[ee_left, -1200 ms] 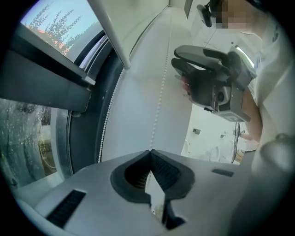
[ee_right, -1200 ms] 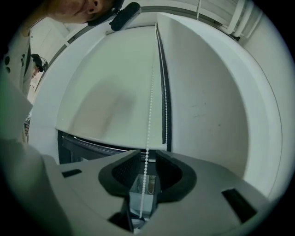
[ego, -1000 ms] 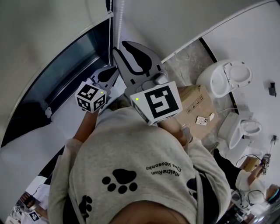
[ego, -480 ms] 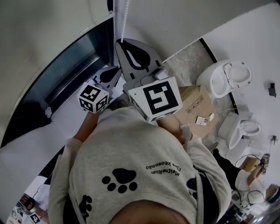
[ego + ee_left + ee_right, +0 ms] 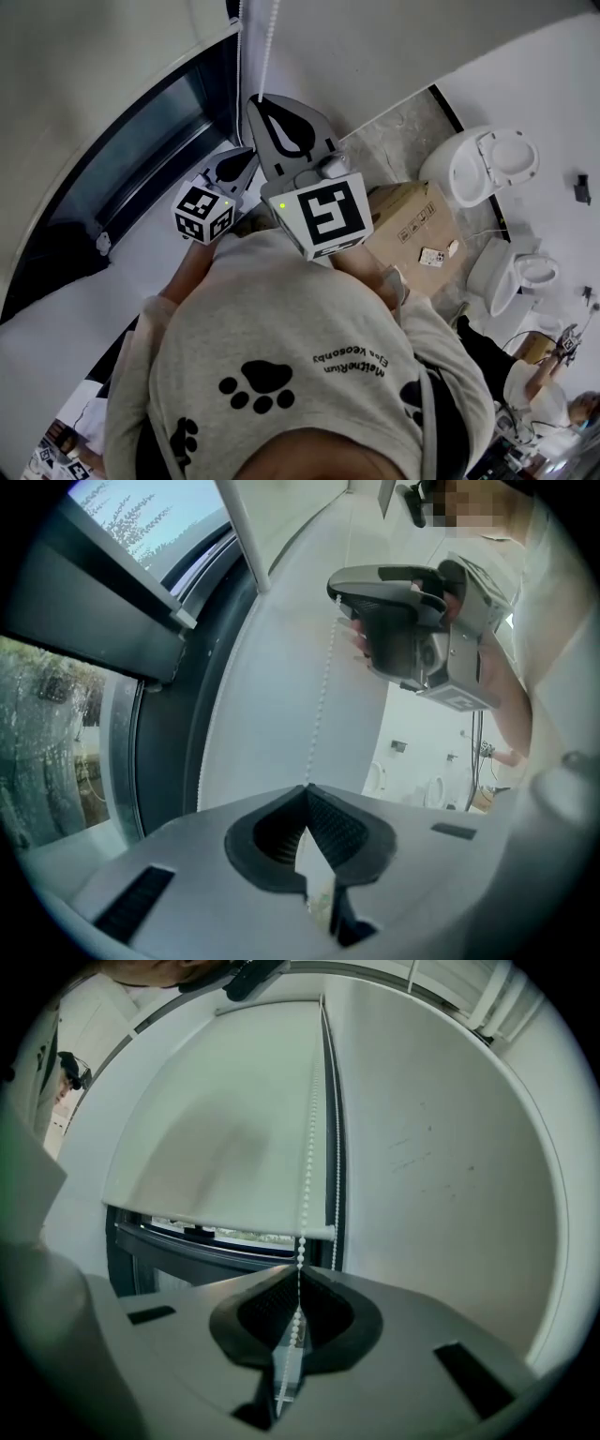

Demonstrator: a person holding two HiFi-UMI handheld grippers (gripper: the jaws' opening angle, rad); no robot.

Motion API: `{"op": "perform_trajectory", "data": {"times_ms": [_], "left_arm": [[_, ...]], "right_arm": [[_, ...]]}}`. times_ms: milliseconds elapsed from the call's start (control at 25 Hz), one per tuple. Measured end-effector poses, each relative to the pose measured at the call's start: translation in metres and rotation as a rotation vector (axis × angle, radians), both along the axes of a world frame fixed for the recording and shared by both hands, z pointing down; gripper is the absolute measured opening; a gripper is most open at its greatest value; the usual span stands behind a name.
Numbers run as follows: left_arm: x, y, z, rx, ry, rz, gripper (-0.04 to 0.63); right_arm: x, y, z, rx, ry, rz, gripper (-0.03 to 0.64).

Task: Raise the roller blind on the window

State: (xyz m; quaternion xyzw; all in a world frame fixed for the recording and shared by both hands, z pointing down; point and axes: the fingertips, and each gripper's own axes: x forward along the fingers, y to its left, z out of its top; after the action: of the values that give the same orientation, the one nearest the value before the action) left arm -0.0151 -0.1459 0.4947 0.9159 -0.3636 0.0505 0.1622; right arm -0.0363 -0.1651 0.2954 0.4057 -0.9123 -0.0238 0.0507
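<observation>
The white roller blind [image 5: 216,1138] covers most of the window, and its bottom bar [image 5: 225,1224] hangs a little above the dark window frame [image 5: 187,1260]. A white bead chain [image 5: 307,1176] hangs at the blind's right edge. My right gripper [image 5: 298,1274] is shut on that chain, which runs down between its pads. In the head view the right gripper [image 5: 255,101] is held high under the chain [image 5: 270,47]. The left gripper [image 5: 251,153] sits just below and to its left. In the left gripper view the chain [image 5: 323,696] drops from the right gripper [image 5: 335,585] into my shut left gripper [image 5: 305,787].
A white sill [image 5: 141,272] runs below the dark window frame [image 5: 141,150]. A cardboard box [image 5: 417,230] and two white toilets [image 5: 483,164] [image 5: 516,277] stand on the floor to the right. A second chain strand [image 5: 336,1213] hangs beside the held one.
The right gripper's jaws, spread one second ago, have closed on the bead chain. Both grippers have shifted only slightly.
</observation>
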Motion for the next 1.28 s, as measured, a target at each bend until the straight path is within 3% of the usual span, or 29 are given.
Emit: {"op": "perform_trajectory", "data": {"times_ms": [680, 920, 1040, 1120, 1280], "left_arm": [[-0.005, 0.023, 0.092, -0.178, -0.088, 0.012, 0.008], [-0.011, 0.024, 0.099, -0.158, -0.117, -0.026, 0.009], [-0.01, 0.019, 0.095, -0.158, -0.069, -0.029, 0.009], [-0.01, 0.016, 0.084, -0.148, -0.012, -0.028, 0.143], [-0.018, 0.012, 0.044, -0.111, 0.092, -0.027, 0.146]], "right_arm": [[-0.004, 0.008, 0.095, -0.073, 0.038, -0.019, 0.011], [-0.007, 0.014, 0.103, -0.068, 0.032, -0.043, 0.011], [-0.01, 0.013, 0.102, -0.064, 0.027, -0.051, 0.011], [-0.01, 0.012, 0.102, -0.062, 0.025, -0.052, 0.011], [-0.01, 0.012, 0.101, -0.06, 0.026, -0.054, 0.011]]}}
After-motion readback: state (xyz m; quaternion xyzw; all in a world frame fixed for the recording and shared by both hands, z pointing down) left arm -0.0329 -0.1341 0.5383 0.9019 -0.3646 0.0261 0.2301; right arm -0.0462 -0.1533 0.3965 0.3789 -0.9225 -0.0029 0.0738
